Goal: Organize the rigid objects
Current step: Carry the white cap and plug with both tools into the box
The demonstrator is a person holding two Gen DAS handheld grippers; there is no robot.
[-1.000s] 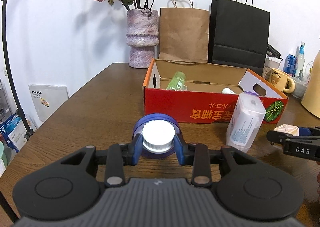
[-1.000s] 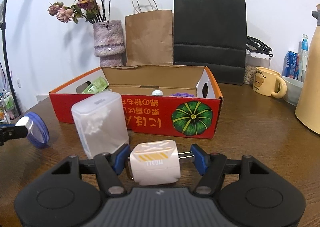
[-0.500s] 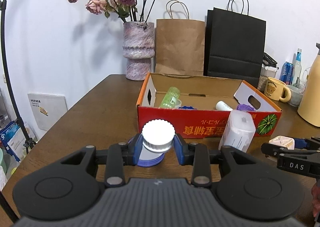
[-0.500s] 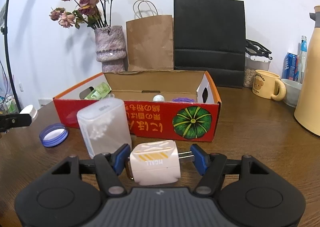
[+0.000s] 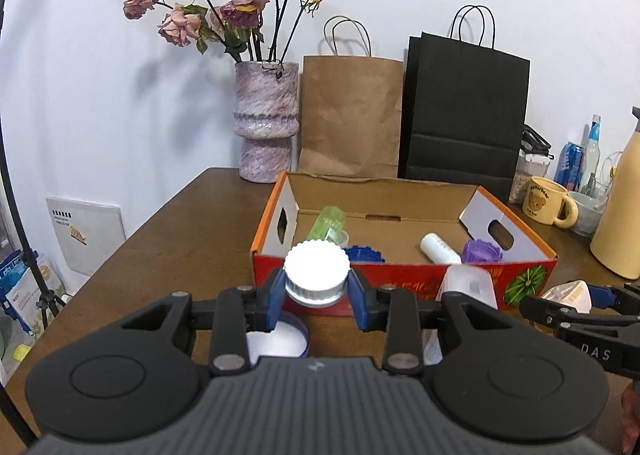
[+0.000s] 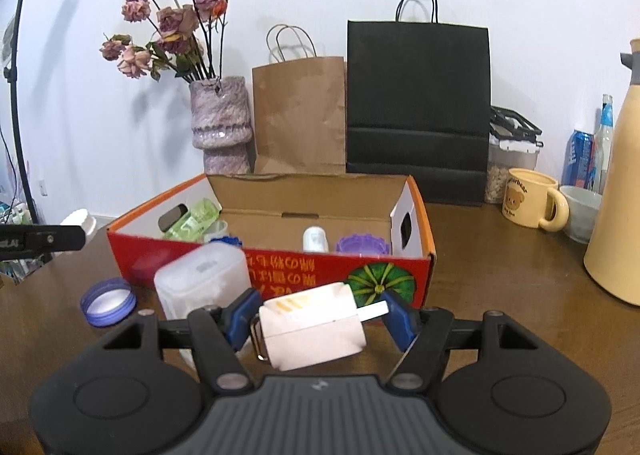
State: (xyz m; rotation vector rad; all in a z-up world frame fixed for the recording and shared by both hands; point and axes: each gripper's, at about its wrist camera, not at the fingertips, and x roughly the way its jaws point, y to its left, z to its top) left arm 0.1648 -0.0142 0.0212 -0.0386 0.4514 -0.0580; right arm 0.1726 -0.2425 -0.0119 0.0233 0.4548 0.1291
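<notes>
My left gripper [image 5: 316,295] is shut on a white ribbed bottle cap [image 5: 316,275], held above the table in front of the red cardboard box [image 5: 400,289]. Below it a blue lid [image 5: 280,339] lies on the table. My right gripper [image 6: 320,317] is shut on a white charger plug [image 6: 312,329], lifted and tilted before the box [image 6: 280,271]. A frosted plastic container [image 6: 204,283] stands by the box front. The box holds a green bottle [image 5: 328,221], a white tube [image 5: 438,249], a purple lid [image 5: 482,251] and a blue lid [image 5: 364,253].
A vase of dried roses [image 5: 266,123], a brown paper bag [image 5: 352,115] and a black bag [image 5: 464,115] stand behind the box. A yellow mug [image 6: 528,203], a bowl [image 6: 580,211], a yellow jug [image 6: 616,215] and a can [image 6: 578,159] are at the right.
My left gripper has lifted the white cap up off the blue lid, toward the box. My right gripper has raised and tilted the plug.
</notes>
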